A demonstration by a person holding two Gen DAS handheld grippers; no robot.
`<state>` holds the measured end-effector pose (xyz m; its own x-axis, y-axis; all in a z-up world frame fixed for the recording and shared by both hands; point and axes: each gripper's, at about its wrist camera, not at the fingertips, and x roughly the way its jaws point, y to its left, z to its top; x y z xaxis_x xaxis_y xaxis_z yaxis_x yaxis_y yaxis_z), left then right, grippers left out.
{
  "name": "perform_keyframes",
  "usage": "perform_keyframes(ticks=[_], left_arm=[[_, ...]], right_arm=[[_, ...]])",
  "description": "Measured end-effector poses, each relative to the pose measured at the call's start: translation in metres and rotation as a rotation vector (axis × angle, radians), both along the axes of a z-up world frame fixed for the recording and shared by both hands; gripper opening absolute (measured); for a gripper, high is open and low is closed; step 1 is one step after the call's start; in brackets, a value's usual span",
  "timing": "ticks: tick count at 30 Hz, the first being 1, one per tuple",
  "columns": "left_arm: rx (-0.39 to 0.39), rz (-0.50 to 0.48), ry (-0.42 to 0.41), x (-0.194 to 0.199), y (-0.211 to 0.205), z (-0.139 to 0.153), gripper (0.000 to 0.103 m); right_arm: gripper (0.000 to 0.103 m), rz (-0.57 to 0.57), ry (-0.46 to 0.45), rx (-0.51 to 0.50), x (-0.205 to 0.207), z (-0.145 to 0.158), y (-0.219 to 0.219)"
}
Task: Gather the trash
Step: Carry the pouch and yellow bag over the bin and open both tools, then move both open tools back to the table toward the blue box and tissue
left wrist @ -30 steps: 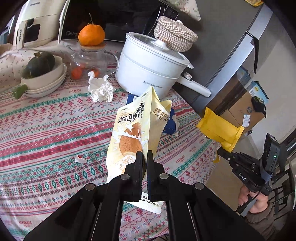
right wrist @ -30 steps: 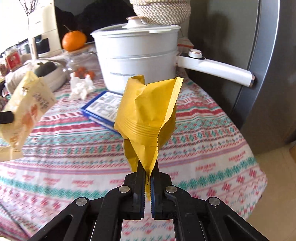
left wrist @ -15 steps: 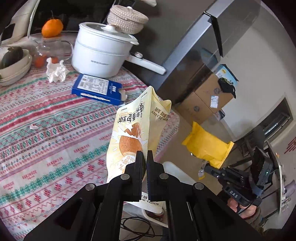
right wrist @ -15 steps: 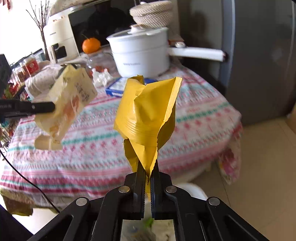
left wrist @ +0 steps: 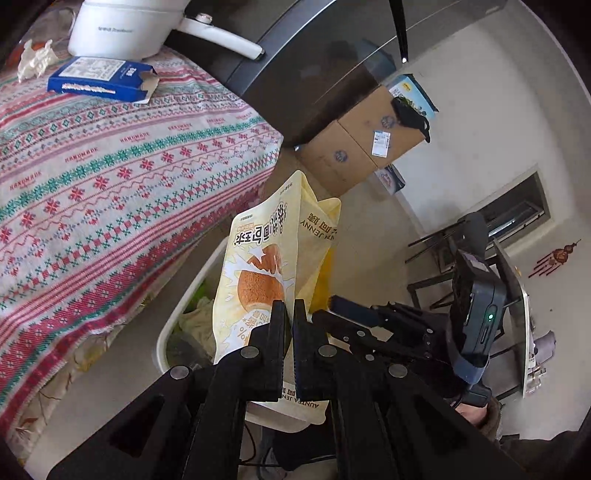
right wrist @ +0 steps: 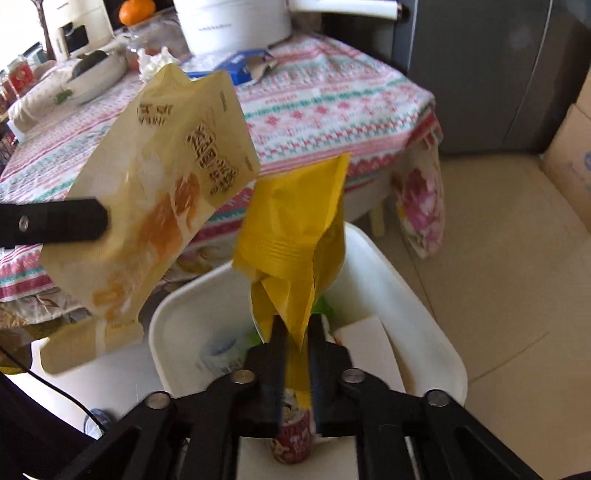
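My left gripper (left wrist: pixel 290 306) is shut on the lower part of a pale yellow snack bag (left wrist: pixel 258 266), held upright above a white trash bin (left wrist: pixel 164 332) on the floor by the table. In the right wrist view the same pale bag (right wrist: pixel 159 206) hangs at the left, with a left finger (right wrist: pixel 55 221) on it. My right gripper (right wrist: pixel 297 325) hangs over the bin (right wrist: pixel 424 314). Its jaws are opening, and a crumpled yellow wrapper (right wrist: pixel 295 229) stands loose between them with gaps at both pads.
The bin holds a red can (right wrist: pixel 291 443), white card (right wrist: pixel 369 350) and a tape roll (right wrist: pixel 218 350). On the patterned tablecloth (left wrist: pixel 110 166) lie a blue box (left wrist: pixel 99 77) and crumpled tissue (left wrist: pixel 37 62) by a white pot (left wrist: pixel 125 26). Cardboard boxes (left wrist: pixel 362 140) stand beside a dark fridge.
Both grippers have swung off the table and down to the bin. The right jaws have parted, and the yellow wrapper has gone from pinched to loose. The left grip is unchanged.
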<state>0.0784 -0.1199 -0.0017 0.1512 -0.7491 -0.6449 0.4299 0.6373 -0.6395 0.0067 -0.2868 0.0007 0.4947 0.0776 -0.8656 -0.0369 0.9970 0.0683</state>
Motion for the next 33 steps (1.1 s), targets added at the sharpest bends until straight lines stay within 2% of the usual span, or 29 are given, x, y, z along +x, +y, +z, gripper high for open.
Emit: perform_keyframes(ticks=[1, 2, 3, 12, 14, 16, 18, 22, 25, 33], left_arm=[[0.000, 0.001, 0.006, -0.001, -0.001, -0.002, 0.003], [0.001, 0.001, 0.008, -0.002, -0.003, -0.004, 0.003], [0.001, 0.001, 0.012, -0.002, -0.003, -0.006, 0.003], [0.008, 0.007, 0.026, -0.009, -0.026, -0.020, 0.006], [0.020, 0.014, 0.044, -0.007, -0.035, -0.028, 0.014], [0.030, 0.025, 0.088, -0.004, -0.038, -0.036, 0.040], [0.016, 0.048, 0.096, -0.003, -0.033, -0.035, 0.048], [0.016, 0.093, 0.038, 0.002, -0.016, -0.019, 0.049], [0.030, 0.158, 0.012, 0.006, 0.003, -0.009, 0.054], [0.084, 0.330, -0.058, 0.003, 0.063, 0.008, 0.056]], right_arm=[[0.045, -0.015, -0.006, 0.015, 0.000, 0.002, -0.005], [0.061, -0.037, -0.023, 0.024, -0.002, 0.005, -0.009], [0.068, -0.059, -0.044, 0.031, -0.004, 0.009, -0.013], [0.068, -0.170, -0.106, 0.089, -0.005, 0.027, -0.034], [0.068, -0.198, -0.122, 0.106, -0.003, 0.029, -0.039], [0.068, -0.226, -0.134, 0.120, -0.002, 0.031, -0.044], [0.068, -0.235, -0.139, 0.130, -0.001, 0.032, -0.045], [0.068, -0.209, -0.155, 0.120, -0.003, 0.035, -0.041], [0.068, -0.204, -0.156, 0.126, -0.002, 0.034, -0.039], [0.072, -0.210, -0.126, 0.161, 0.008, 0.025, -0.037]])
